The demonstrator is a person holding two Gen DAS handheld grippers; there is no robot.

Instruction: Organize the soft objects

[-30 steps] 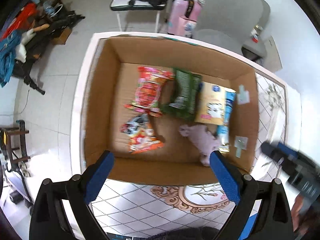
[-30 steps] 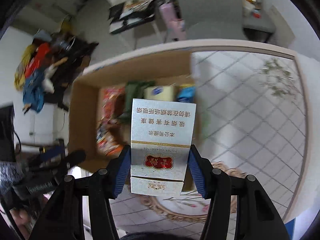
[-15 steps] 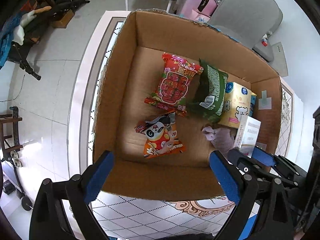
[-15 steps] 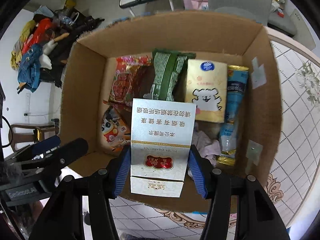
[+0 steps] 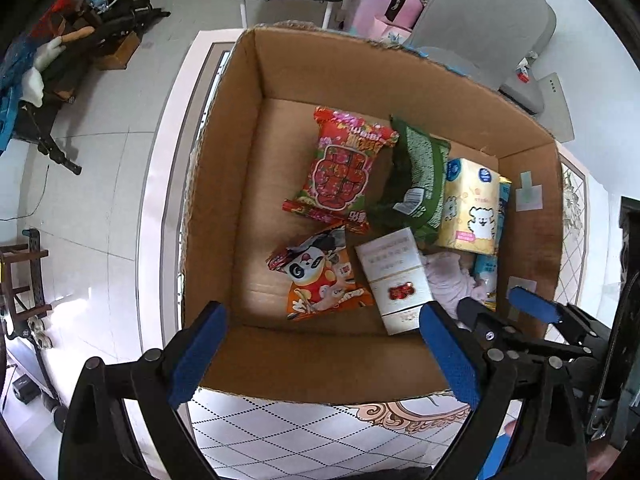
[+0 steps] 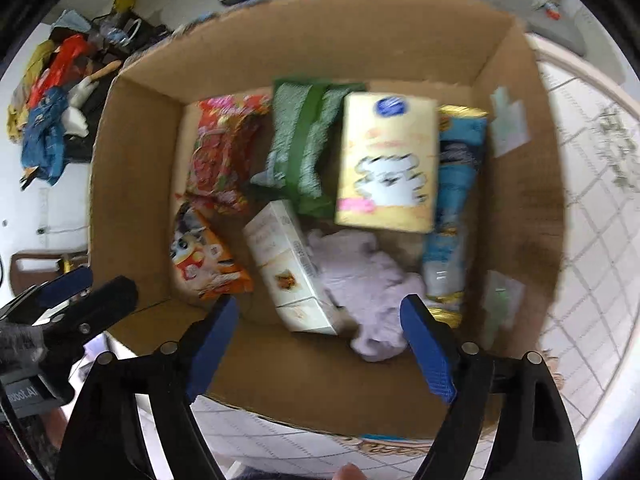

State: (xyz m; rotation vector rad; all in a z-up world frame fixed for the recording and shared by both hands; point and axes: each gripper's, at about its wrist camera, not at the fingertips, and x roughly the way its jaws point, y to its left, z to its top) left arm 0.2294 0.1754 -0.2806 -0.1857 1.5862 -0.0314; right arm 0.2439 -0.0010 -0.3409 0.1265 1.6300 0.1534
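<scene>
An open cardboard box [image 5: 240,200] [image 6: 132,184] holds a red snack bag [image 5: 344,168] [image 6: 224,156], a green bag [image 5: 420,184] [image 6: 304,140], a yellow tissue pack [image 5: 470,204] [image 6: 384,160], an orange panda bag [image 5: 320,276] [image 6: 200,256], a blue packet [image 6: 456,200] and a lilac cloth [image 5: 448,280] [image 6: 360,272]. A white carton [image 5: 394,280] [image 6: 288,268] lies on the box floor between the panda bag and the cloth. Over the box's near wall my right gripper [image 6: 320,308] [image 5: 504,306] is opening its jaws, with nothing between the pads. To its left my left gripper [image 5: 320,320] [image 6: 88,288] stands open and holds nothing.
The box sits on a table with a tile-patterned cover [image 5: 300,432]. Behind it are a grey chair [image 5: 480,12] and a pink suitcase [image 5: 384,0]. Clothes and clutter [image 5: 60,52] lie on the floor at the far left.
The right gripper came down into the box with the white carton and let it go; the carton now lies on the box floor. The left gripper sank closer to the box.
</scene>
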